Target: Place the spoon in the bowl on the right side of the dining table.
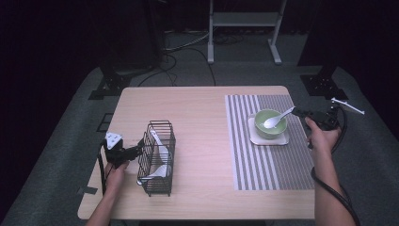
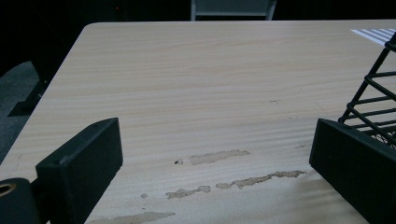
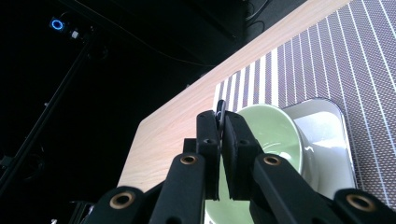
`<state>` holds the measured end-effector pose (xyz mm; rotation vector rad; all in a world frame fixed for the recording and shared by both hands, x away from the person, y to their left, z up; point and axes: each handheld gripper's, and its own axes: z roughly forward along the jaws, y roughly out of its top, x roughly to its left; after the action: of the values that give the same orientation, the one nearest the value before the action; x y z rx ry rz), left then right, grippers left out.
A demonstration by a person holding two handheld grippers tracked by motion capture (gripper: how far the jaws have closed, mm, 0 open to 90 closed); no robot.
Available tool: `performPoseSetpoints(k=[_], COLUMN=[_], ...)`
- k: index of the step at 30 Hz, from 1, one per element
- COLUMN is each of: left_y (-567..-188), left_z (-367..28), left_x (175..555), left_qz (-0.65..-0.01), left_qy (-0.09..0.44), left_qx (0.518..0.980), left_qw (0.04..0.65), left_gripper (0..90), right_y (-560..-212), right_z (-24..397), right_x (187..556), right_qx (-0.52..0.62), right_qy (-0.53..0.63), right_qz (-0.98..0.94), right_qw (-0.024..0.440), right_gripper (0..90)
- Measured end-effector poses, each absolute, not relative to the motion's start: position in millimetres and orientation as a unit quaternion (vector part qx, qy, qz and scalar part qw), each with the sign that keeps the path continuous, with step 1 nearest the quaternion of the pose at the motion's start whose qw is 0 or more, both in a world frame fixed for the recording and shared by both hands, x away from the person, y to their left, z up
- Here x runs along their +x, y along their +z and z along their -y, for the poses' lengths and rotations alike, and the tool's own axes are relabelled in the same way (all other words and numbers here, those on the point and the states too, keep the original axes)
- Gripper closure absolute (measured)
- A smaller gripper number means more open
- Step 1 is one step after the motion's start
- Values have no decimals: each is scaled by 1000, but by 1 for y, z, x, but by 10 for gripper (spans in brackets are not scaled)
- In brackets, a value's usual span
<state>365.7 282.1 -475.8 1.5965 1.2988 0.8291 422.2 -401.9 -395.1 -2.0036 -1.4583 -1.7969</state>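
Your right gripper (image 1: 297, 112) is clamped shut on the handle end of a white soup spoon (image 1: 277, 118). The spoon's long axis runs away from the jaws, slanting down-left, so its scoop rests inside the green bowl (image 1: 263, 129) just beyond. Your left gripper (image 1: 139, 145) stands wide open, empty, beside the wire basket (image 1: 157, 188).

In the right gripper view, the clamped fingers (image 3: 219, 140) hid most of the spoon (image 3: 220, 108) and the near part of the green bowl (image 3: 275, 135). In the left gripper view, the wire basket (image 2: 373, 93) was cut off by the right edge.
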Motion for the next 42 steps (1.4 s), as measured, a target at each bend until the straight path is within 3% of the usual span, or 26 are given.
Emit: performPoseSetpoints(k=[42], left_y=[-476], left_z=[-282], left_x=[365], left_qz=[-524], left_qy=[336], left_qx=[643], left_qw=[446], left_gripper=[16], right_y=[-435], right_z=[408], right_x=[427], right_qx=[-676], right_qy=[-573], right_qz=[460], right_qw=[63], right_gripper=[846])
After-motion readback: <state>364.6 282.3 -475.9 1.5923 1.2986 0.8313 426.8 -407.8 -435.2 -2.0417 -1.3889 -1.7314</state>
